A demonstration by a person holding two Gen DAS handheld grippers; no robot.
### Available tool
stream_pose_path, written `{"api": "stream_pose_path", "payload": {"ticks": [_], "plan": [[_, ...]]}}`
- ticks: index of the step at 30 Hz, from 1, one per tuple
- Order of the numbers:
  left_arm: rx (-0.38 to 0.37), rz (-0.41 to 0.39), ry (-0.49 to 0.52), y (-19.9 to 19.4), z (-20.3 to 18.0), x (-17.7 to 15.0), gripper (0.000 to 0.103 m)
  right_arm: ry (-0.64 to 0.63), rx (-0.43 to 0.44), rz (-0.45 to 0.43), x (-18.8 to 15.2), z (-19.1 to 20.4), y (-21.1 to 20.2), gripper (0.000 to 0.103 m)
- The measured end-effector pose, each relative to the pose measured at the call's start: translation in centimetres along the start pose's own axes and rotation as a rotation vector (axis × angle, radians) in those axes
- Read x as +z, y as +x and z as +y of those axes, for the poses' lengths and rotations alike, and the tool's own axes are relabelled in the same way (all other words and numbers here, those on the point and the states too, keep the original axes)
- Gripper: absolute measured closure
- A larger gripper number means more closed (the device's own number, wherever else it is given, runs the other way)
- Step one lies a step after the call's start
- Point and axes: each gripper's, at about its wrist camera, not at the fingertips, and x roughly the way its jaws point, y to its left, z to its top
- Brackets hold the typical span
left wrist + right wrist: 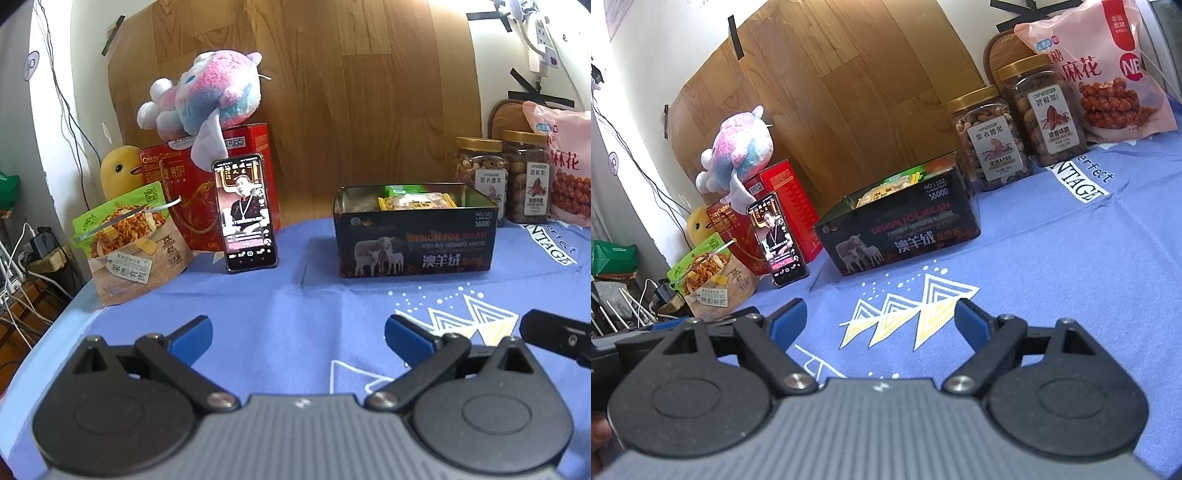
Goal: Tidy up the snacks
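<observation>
A dark tin box (413,240) with sheep on its side stands on the blue cloth, holding several yellow and green snack packets (413,201). It also shows in the right wrist view (901,236). My left gripper (298,338) is open and empty, low over the cloth, well in front of the box. My right gripper (881,319) is open and empty, also in front of the box. A green snack pouch (129,243) leans at the left. Two nut jars (480,173) (526,177) and a pink snack bag (569,162) stand at the back right.
A phone (245,212) leans on a red gift box (207,184) with a plush toy (207,96) on top. A yellow plush (120,168) sits behind the pouch. A wooden board (295,92) backs the table. Cables hang past the table's left edge (55,325).
</observation>
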Motion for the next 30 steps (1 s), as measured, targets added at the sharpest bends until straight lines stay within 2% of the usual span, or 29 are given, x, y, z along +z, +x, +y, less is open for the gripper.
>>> {"api": "stream_pose_path", "payload": {"ticks": [30], "plan": [[-0.031,0.081,0.028,1.3,-0.3,-0.4,0.000,0.005,0.008,0.017,0.0,-0.3,0.5,0.014]]}}
